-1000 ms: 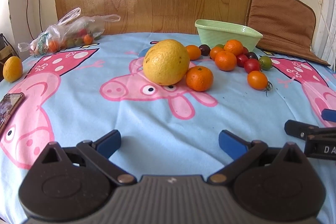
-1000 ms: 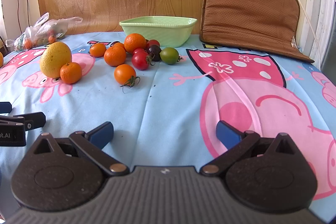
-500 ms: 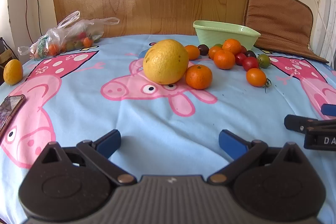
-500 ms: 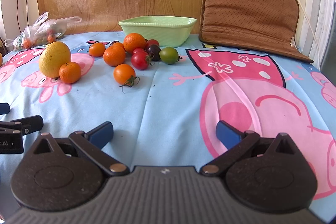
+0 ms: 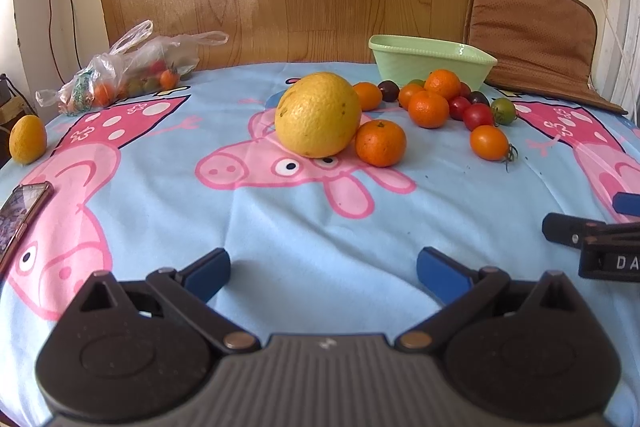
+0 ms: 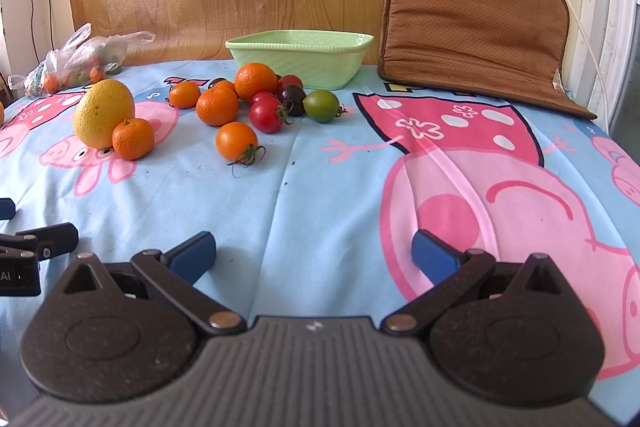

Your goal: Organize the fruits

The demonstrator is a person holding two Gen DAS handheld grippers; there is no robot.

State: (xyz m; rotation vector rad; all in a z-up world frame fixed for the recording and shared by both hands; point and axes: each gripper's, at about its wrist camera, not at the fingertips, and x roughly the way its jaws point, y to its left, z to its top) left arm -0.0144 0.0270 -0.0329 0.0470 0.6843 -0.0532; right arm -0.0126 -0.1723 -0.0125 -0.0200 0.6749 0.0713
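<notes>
Jaws on both grippers stand wide apart with nothing between them: left gripper (image 5: 323,269) and right gripper (image 6: 313,251) each hover low over the near part of the table (image 5: 280,227), side by side. Fruit untouched so far: big yellow citrus (image 5: 318,115) sits mid-table with a mandarin (image 5: 380,143) touching its right side; beyond, a loose cluster of mandarins and tomatoes (image 6: 256,99) lies just in front of the green bowl (image 6: 300,57), which looks empty from here. One orange tomato (image 6: 237,141) lies apart, nearer the grippers. Change over the last second is slight: in the left view the fruit has slid a little left and the horizon dropped, so that gripper has tipped or drifted marginally; right view nearly unchanged. Reads as settling before a first reach, no sorting begun. Off-task: bag (image 5: 124,71) of more fruit at far left, a lone yellow fruit (image 5: 27,139) at the table edge, phone (image 5: 20,211), brown cushion (image 6: 476,27).
</notes>
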